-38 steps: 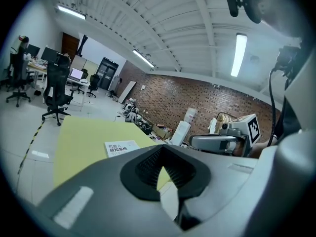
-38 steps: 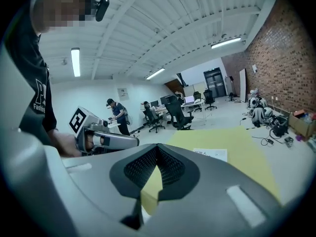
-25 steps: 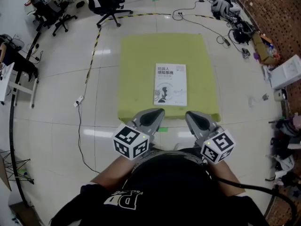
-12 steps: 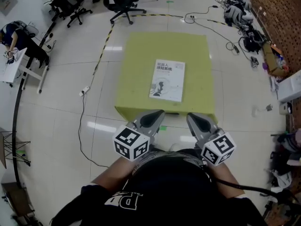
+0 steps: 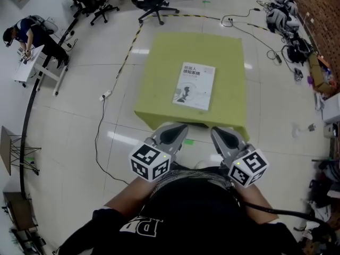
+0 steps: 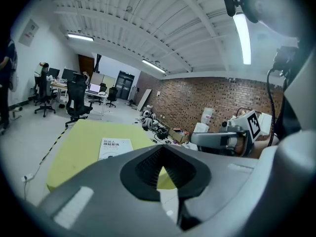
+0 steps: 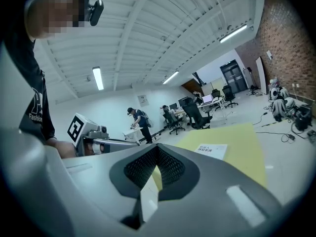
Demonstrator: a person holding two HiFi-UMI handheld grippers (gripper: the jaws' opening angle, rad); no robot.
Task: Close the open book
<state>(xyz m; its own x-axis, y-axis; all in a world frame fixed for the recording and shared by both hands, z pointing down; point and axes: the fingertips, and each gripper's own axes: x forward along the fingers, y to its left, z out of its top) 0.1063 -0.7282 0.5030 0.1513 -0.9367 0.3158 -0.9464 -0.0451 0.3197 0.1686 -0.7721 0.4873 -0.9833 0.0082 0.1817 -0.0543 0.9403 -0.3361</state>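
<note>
Head view | white closed book (image 5: 194, 86) flat on yellow-green table (image 5: 159, 84) | left claw (image 5: 179, 127), right claw (image 5: 217, 131) pressed together, empty

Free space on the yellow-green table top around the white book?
The yellow-green table is bare on both sides of the white closed book, out to the left and right edges, and in the far strip behind it. Tightest: the thin strip between book and near edge.

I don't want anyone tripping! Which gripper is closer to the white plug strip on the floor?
Left. The white plug strip lies ahead and to the left of the left gripper; the right gripper is farther off, on the left gripper's other side.
</note>
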